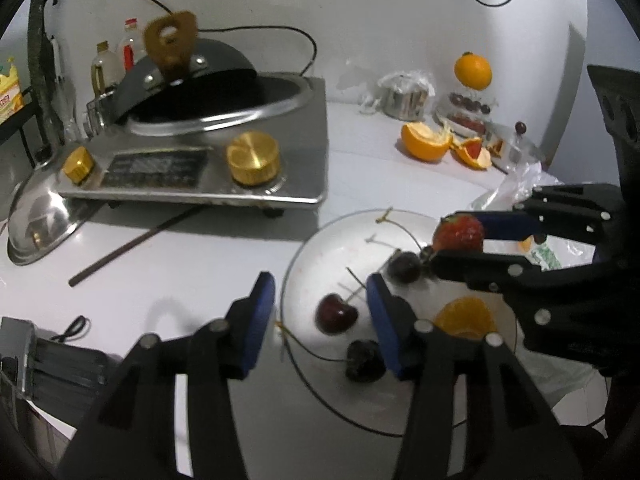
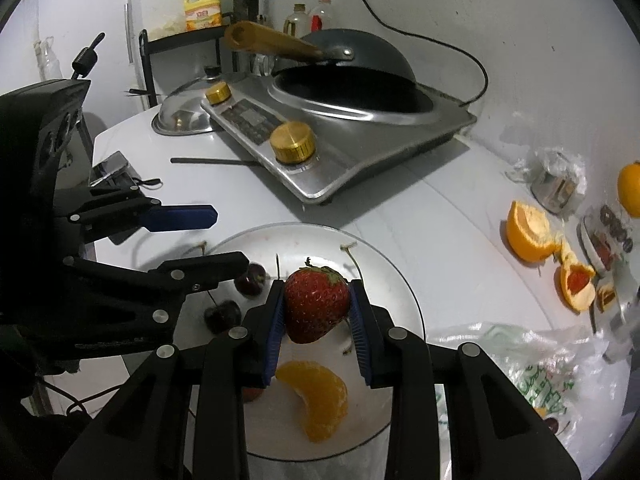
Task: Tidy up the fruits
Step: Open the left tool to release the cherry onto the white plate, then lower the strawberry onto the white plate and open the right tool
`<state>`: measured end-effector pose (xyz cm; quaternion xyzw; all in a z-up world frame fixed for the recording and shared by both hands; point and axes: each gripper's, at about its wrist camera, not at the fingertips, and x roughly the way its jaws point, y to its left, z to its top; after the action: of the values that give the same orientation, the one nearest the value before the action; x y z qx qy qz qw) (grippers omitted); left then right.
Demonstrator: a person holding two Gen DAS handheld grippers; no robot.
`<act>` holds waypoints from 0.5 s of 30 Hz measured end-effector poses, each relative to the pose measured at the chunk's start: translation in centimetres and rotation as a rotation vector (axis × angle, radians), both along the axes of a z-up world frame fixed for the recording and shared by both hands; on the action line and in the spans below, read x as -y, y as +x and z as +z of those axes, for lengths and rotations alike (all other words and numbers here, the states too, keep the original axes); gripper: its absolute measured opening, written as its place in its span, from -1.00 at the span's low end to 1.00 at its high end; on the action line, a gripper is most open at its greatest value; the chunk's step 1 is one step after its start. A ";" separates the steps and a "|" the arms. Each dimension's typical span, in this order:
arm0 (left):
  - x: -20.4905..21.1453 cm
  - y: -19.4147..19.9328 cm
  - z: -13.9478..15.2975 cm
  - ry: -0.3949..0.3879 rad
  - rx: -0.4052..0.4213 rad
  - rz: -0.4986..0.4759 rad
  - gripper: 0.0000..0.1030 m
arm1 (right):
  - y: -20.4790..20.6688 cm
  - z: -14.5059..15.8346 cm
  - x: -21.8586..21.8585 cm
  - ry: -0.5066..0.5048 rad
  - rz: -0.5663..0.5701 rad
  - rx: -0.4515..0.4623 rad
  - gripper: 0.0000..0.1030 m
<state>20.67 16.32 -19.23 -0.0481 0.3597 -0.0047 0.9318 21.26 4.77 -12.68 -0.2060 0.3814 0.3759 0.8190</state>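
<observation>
Right wrist view: strawberry [image 2: 316, 304] hangs pinched in the right gripper [image 2: 316, 320], above the glass plate [image 2: 400, 280].
Its tip points down toward the orange segment [image 2: 320, 400]; the left gripper [image 1: 316, 320] gapes empty over the cherries [image 1: 337, 313], nearer them.

White bench [image 1: 240, 248] carries a steel cooktop [image 1: 208, 160] far left, a domed lid [image 1: 40, 220] and dark stick [image 1: 132, 246] beside it, a glass plate [image 1: 332, 240] near, halved orange [image 1: 424, 142] and peels [image 1: 474, 152] far right.

Glossy glass plate [image 2: 400, 280], brushed-metal stove [image 1: 192, 184]
</observation>
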 end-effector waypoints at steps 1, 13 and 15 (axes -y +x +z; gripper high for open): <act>-0.3 -0.1 0.2 0.000 0.005 0.006 -0.04 | 0.0 0.1 -0.2 -0.001 0.003 0.002 -0.37; -3.4 -0.5 0.8 -0.016 0.022 0.053 -0.04 | 1.8 0.0 -3.6 0.000 0.031 -0.005 -0.37; -3.8 -0.4 0.8 -0.019 0.021 0.054 -0.04 | 2.3 -0.3 -4.1 -0.002 0.031 -0.014 -0.37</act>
<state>20.24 20.16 -18.43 -0.0665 0.3483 0.0165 0.9349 23.52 8.87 -13.03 -0.2102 0.3842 0.3893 0.8104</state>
